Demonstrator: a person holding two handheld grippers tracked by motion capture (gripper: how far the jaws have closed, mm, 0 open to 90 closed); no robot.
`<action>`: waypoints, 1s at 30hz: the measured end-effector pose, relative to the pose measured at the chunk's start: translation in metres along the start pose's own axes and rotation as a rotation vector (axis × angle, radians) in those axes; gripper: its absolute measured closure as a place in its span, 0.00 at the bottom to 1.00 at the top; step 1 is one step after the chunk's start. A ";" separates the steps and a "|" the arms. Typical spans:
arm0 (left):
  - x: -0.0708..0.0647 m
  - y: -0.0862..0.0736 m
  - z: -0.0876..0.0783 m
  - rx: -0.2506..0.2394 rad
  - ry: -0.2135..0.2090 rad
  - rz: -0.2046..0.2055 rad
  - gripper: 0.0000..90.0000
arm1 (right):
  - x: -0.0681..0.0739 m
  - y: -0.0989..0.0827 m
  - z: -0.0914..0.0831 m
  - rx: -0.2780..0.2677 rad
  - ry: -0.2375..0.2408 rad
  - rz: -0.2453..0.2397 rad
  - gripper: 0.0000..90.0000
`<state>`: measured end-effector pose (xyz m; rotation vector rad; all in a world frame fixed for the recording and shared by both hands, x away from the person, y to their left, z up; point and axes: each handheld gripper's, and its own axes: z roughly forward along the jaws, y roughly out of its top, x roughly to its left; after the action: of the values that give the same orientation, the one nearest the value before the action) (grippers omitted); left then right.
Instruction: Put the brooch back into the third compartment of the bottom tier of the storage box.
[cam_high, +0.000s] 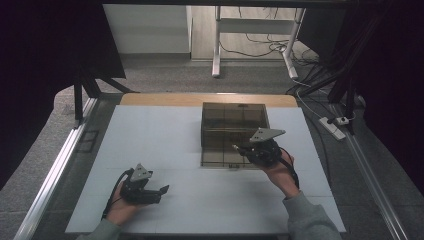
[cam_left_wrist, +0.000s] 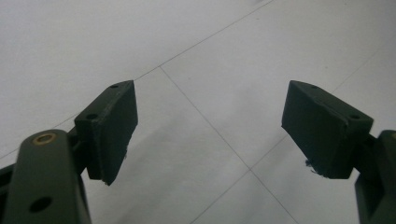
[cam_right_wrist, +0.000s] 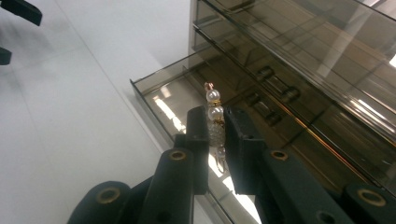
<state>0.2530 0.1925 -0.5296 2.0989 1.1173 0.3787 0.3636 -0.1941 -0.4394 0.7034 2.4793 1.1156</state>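
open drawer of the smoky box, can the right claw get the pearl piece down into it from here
Probably yes: the right claw, shut on the pearl piece, hangs right above the open drawer, and nothing lies between them. The left claw rests far off.

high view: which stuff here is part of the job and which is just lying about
Part of the job:
- right gripper, shut on the pearl hair clip
- smoked drawer box, bottom drawer pulled open

Just lying about:
- left gripper, open, holding nothing
- power strip on the floor
- table legs beyond
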 end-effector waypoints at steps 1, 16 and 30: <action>0.000 0.000 0.000 0.000 0.000 0.000 0.22 | -0.001 0.000 -0.001 0.002 -0.004 0.002 0.88; 0.000 0.000 0.000 0.000 0.000 0.000 0.21 | -0.019 -0.011 0.000 0.044 -0.039 0.047 0.88; 0.000 -0.001 0.000 0.003 -0.002 0.002 0.21 | -0.034 -0.026 -0.004 0.086 -0.065 0.097 0.88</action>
<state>0.2523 0.1924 -0.5299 2.1033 1.1155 0.3762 0.3816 -0.2304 -0.4540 0.8790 2.4735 1.0067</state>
